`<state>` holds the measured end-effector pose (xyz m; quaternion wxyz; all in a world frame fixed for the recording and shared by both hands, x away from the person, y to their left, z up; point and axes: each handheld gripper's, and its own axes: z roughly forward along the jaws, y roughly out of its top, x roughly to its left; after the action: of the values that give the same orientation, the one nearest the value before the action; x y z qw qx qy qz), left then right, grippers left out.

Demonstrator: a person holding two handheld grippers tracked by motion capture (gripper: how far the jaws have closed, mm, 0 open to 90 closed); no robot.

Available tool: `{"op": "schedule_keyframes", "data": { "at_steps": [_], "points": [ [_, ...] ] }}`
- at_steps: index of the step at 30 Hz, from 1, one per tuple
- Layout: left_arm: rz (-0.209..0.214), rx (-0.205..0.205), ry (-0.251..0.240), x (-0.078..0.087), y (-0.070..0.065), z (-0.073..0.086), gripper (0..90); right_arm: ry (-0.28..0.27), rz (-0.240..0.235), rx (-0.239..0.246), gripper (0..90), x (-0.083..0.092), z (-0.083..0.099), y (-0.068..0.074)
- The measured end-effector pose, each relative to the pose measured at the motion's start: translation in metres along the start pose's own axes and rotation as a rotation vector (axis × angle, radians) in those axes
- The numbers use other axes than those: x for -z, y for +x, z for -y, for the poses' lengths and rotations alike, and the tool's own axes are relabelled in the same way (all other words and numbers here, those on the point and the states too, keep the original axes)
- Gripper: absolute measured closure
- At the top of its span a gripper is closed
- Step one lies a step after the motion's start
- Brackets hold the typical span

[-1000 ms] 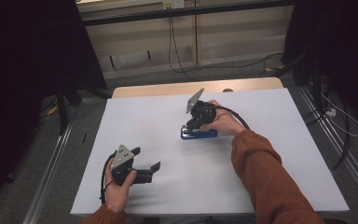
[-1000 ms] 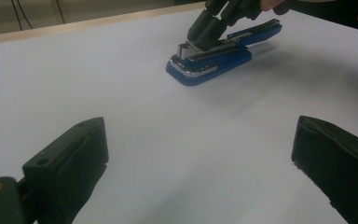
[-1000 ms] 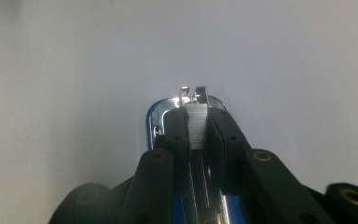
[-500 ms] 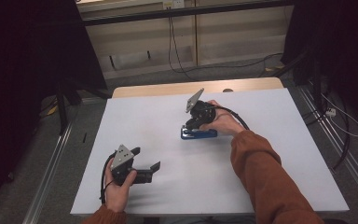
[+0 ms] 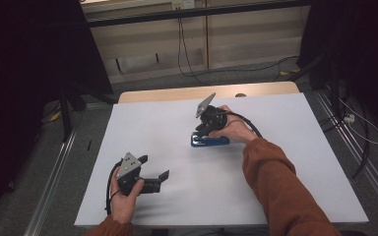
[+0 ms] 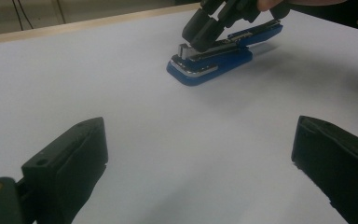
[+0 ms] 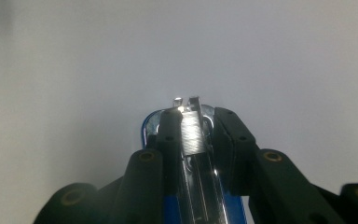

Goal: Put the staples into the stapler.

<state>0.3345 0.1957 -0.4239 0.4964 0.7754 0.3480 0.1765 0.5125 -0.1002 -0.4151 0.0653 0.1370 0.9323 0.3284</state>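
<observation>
- A blue plastic stapler with a bright metal nose and staple rail (image 5: 209, 141) lies on the white tabletop (image 5: 295, 162), a little beyond its centre, its base flat on the surface.
- The right hand-held gripper (image 5: 206, 127) comes down on it from above; in the right gripper view its two black jaws are pinched on either side of the metal staple rail (image 7: 192, 135), near the front end.
- In the left gripper view the stapler's upper arm (image 6: 254, 35) appears lifted off the base, hinged at the back, though how far it is open is hard to tell.
- The left hand-held gripper (image 5: 152, 173) rests low at the near left of the tabletop, well apart from the stapler, jaws spread wide and holding nothing.
- Judged by its build, the stapler is stiff, fairly dense for its size and not fragile, but the chromed rail is smooth and likely slippery.
- A firmer hold would probably be across the plastic body at mid-length, since a grip at the nose may let the hinged parts swing.
</observation>
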Motion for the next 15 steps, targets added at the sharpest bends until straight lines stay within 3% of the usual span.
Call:
{"op": "schedule_keyframes", "data": {
  "at_steps": [5,15],
  "points": [
    [0.003,0.005,-0.001,0.0,0.0,0.0,3.8,-0.012,0.015,-0.037,57.3,0.002,0.002,-0.001],
    [0.003,-0.009,0.005,0.0,0.001,0.0,3.7,-0.043,0.071,-0.159,27.6,0.008,0.012,-0.003]
  ]
}}
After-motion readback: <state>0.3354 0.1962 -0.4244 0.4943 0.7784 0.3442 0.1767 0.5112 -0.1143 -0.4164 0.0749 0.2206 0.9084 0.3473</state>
